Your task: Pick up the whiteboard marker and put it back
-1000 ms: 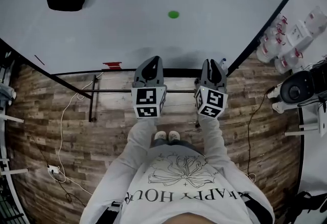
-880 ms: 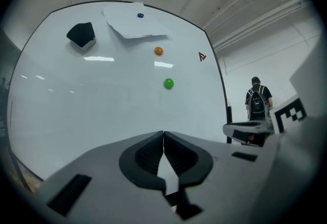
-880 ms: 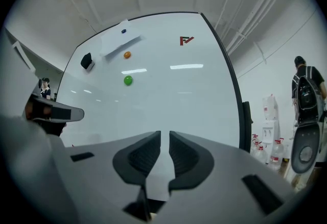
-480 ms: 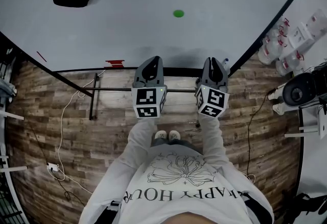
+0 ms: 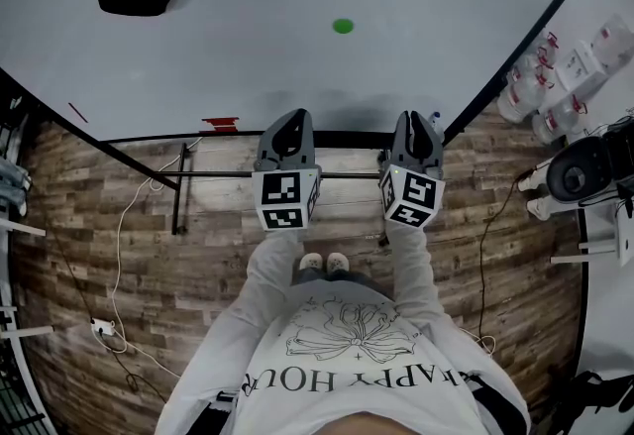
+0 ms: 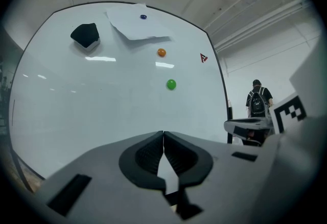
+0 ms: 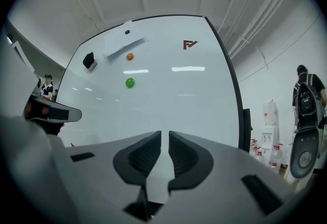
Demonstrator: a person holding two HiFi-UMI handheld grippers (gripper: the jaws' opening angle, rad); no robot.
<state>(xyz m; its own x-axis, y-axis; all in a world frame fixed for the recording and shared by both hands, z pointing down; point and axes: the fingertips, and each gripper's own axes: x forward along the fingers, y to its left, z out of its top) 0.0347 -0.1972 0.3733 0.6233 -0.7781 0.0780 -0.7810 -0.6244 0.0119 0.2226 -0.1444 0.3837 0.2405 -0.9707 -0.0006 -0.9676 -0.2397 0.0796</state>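
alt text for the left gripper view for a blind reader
The left gripper, jaws shut and empty, faces a whiteboard. It carries a black eraser, a paper sheet, an orange magnet and a green magnet; a person with a backpack stands at right.

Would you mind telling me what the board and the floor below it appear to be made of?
Board: smooth, glossy white, likely coated steel or melamine; it shows glare. Floor: matte brown planks with grain and seams, wood or wood-look laminate; which, I cannot tell.

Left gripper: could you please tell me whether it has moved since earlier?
No; the left gripper still crosses the whiteboard's black bottom rail at the same spot.
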